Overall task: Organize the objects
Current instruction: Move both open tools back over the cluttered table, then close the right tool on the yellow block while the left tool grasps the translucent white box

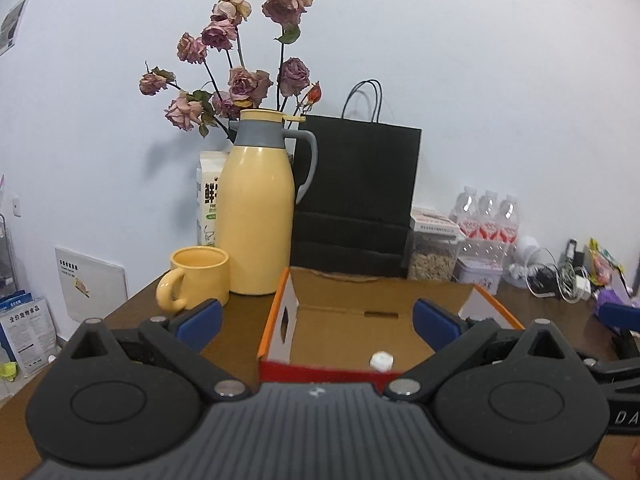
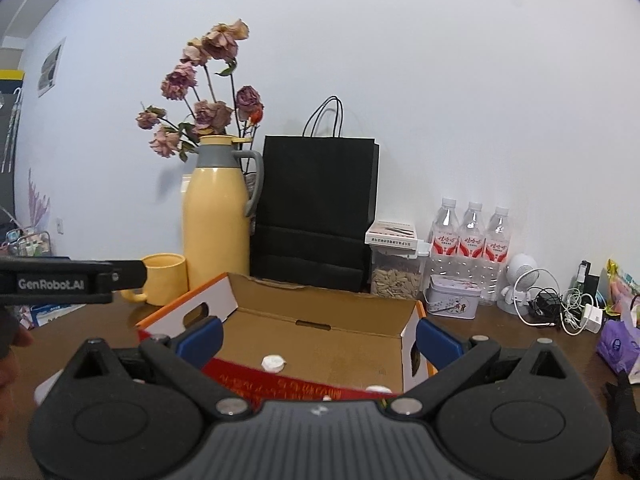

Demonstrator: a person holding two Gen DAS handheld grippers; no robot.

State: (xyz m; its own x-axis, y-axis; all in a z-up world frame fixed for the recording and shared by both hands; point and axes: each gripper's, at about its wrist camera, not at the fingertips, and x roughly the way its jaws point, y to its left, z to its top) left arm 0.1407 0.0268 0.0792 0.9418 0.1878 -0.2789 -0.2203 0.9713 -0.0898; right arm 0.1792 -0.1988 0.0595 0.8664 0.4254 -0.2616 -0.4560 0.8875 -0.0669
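An open cardboard box (image 1: pixel 352 328) (image 2: pixel 320 332) with orange and red outer walls sits on the brown table in front of both grippers. A small white cap-like object (image 1: pixel 382 361) (image 2: pixel 273 363) lies on the box floor; a second white piece (image 2: pixel 378 389) shows at the box's near edge in the right wrist view. My left gripper (image 1: pixel 318 322) is open above the box's near side, nothing between its blue pads (image 1: pixel 200 322). My right gripper (image 2: pixel 318 340) is open too, also holding nothing. The left gripper's body (image 2: pixel 72 282) shows at the left of the right wrist view.
Behind the box stand a yellow mug (image 1: pixel 198 278), a yellow thermos jug (image 1: pixel 256 208), dried roses (image 1: pixel 240 80) and a black paper bag (image 1: pixel 356 200). To the right are a seed container (image 2: pixel 396 276), water bottles (image 2: pixel 472 240), a tin (image 2: pixel 452 300), tangled cables (image 2: pixel 560 308).
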